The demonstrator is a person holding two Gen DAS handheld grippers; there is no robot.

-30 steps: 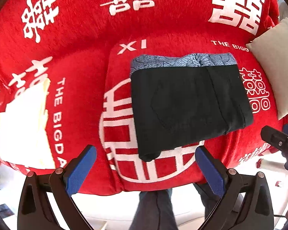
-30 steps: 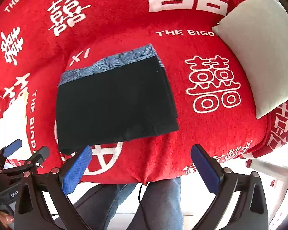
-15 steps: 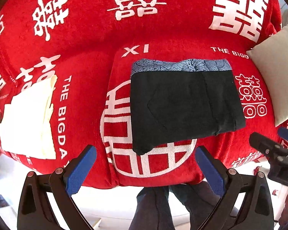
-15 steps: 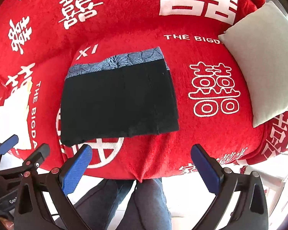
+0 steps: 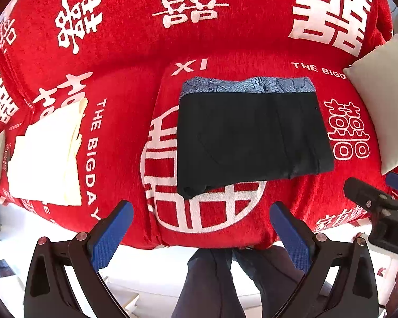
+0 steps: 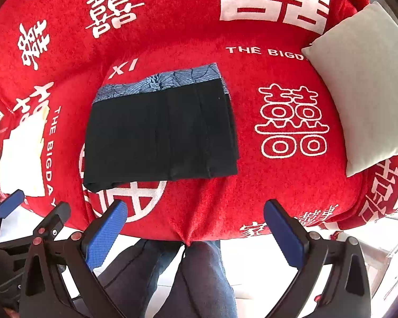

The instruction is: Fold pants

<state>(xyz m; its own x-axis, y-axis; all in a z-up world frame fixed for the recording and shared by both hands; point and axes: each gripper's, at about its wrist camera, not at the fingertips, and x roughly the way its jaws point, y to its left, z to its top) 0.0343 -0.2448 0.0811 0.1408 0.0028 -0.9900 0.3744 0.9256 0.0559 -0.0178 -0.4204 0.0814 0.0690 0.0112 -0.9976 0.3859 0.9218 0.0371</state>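
black pants (image 5: 252,140) lie folded into a compact rectangle ahead of both tools, w/ a blue patterned band along the far edge, flat on the red blanket (image 5: 135,53). left gripper (image 5: 201,228) is spread wide, empty, held clear off the blanket's near edge; right gripper (image 6: 195,228) same, pants ahead-left of it. fold looks basically done imo. risks: near-left corner of the pants bulges a bit, could spring open; any low pass fwd could snag the near hem & drag layers apart. cream cloth (image 5: 47,156) far left, grey pillow (image 6: 358,84) right, both well apart.
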